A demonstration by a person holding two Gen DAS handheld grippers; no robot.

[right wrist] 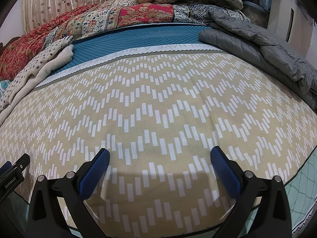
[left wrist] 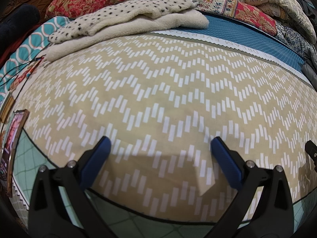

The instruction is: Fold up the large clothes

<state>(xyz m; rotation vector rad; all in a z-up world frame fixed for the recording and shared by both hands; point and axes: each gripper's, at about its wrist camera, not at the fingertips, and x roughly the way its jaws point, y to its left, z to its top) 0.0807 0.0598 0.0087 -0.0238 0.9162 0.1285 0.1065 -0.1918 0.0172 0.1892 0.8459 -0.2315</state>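
Beyond both open tools (left wrist: 160, 144) (right wrist: 159, 157) lies spotted fleece (left wrist: 126, 17).

Left gripper (left wrist: 160, 144): low centre of the left wrist view, angled downward, blue pads (left wrist: 99, 158) spread wide, nothing between them. Right gripper (right wrist: 160, 158): same low-centre place in the right wrist view, tilted down, jaws likewise wide apart, empty.
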